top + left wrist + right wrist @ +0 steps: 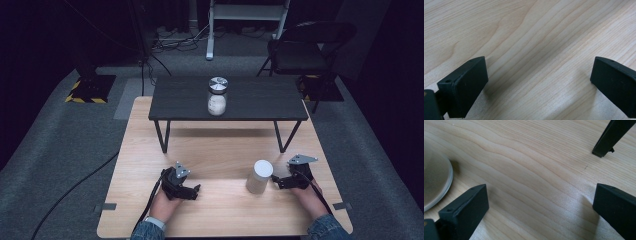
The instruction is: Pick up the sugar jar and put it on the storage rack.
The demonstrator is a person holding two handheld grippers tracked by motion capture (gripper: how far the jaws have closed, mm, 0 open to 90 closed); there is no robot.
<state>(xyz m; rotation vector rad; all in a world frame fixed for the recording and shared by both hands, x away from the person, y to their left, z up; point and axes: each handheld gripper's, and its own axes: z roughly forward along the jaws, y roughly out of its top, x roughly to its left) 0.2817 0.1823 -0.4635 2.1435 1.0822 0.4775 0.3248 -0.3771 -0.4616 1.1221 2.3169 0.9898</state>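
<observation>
Both grippers rest low over the wooden table (150, 150) with nothing in them, so the work looks to be at its start: a reach for the white cylinder (259, 176).

The right gripper (276, 183) has its jaws spread wide with only bare wood between them. The cylinder stands upright just beside its tips, on the side toward the other hand, close but apparently not touching. In the right gripper view a pale round edge (436, 185) sits just outside one jaw; it is probably that cylinder, though so little shows that I cannot be sure. The next move likely calls for swinging this gripper sideways until the cylinder stands between the jaws, then closing gently on its smooth wall.

The left gripper (196, 190) is released too, jaws wide, well apart from the cylinder.

Count: two grippers, one white cylinder, one lidded jar (217, 96) on one small black table (260, 100) far ahead of both grippers.
</observation>
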